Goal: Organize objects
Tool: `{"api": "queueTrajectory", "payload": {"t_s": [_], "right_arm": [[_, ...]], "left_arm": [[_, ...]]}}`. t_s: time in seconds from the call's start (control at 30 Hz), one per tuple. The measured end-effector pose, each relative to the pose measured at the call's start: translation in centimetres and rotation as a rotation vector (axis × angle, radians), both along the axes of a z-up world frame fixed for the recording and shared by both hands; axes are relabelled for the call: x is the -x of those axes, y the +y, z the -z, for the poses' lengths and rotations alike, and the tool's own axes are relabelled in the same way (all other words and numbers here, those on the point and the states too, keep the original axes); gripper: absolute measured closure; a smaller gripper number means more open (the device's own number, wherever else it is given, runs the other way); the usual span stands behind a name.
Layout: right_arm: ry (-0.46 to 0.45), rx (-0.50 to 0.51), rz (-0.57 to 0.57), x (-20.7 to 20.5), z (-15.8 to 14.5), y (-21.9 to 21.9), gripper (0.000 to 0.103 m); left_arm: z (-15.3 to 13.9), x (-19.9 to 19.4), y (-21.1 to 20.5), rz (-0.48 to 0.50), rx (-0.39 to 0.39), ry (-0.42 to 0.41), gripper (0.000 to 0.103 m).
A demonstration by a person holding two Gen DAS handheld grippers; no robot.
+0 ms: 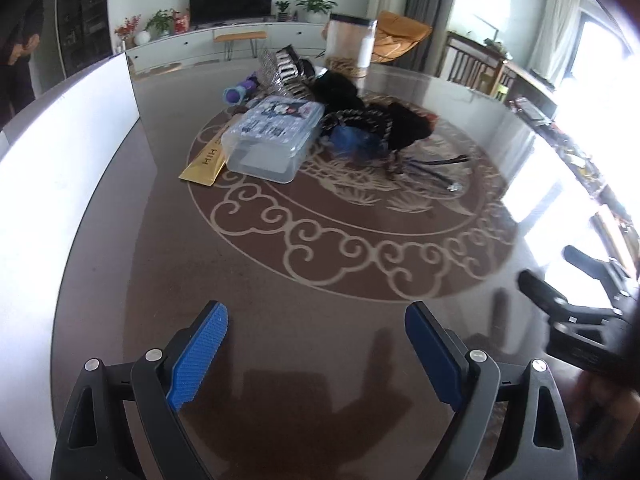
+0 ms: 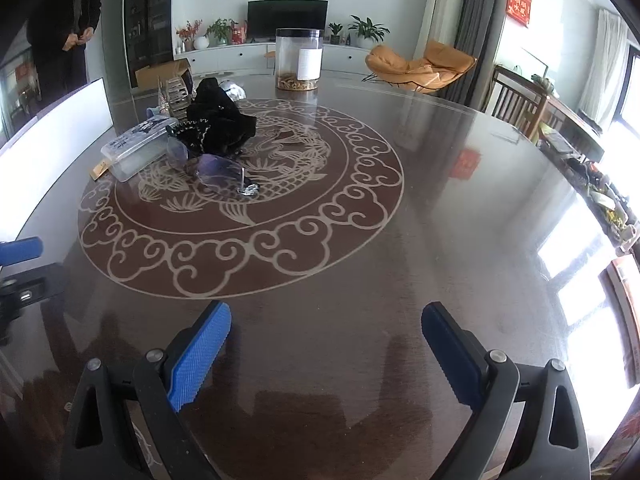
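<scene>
A pile of objects lies on the far part of the round dark table. It includes a clear lidded plastic box, a gold packet, a black cloth, a pair of glasses and a purple item. A tall clear jar stands behind them. My left gripper hangs open over bare table, well short of the pile, with nothing between its blue pads. My right gripper is likewise open and empty; it also shows in the left wrist view.
A white upright board stands along the table's left edge. A person stands at the back left. An orange chair and wooden chairs sit beyond the table on the right. A cluttered shelf runs along the bright windows.
</scene>
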State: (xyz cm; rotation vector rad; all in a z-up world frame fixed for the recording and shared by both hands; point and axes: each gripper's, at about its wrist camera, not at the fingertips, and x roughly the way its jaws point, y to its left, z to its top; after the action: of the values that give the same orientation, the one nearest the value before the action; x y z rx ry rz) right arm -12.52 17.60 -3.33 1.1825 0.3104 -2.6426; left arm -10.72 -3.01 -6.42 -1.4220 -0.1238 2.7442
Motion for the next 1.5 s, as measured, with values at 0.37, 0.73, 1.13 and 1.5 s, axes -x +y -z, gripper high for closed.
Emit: {"api": "queueTrajectory", "payload": {"t_s": [0.37,0.73,1.13,1.5], "right_arm": [[-0.097,0.083,0.049,1.2,0.8,1.7,0.003],[-0.100,0.072,0.080,1.2,0.9,1.9,0.002],[-0.099,0.075,0.093,1.2,0.8,2.1,0.002],[-0.101,0.073,0.099,1.1,0.8,2.3,0.001]], "left_arm": [[1.0,0.6,1.1,0.019,0.093,0.001,0.000],[1.0,0.5,1.3,0.010,0.097,0.005,0.000],[1.0,0.4,1.3,0.010,0.097,0.005,0.000],[1.0,0.4,1.3,0.010,0.097,0.005,0.000]]}}
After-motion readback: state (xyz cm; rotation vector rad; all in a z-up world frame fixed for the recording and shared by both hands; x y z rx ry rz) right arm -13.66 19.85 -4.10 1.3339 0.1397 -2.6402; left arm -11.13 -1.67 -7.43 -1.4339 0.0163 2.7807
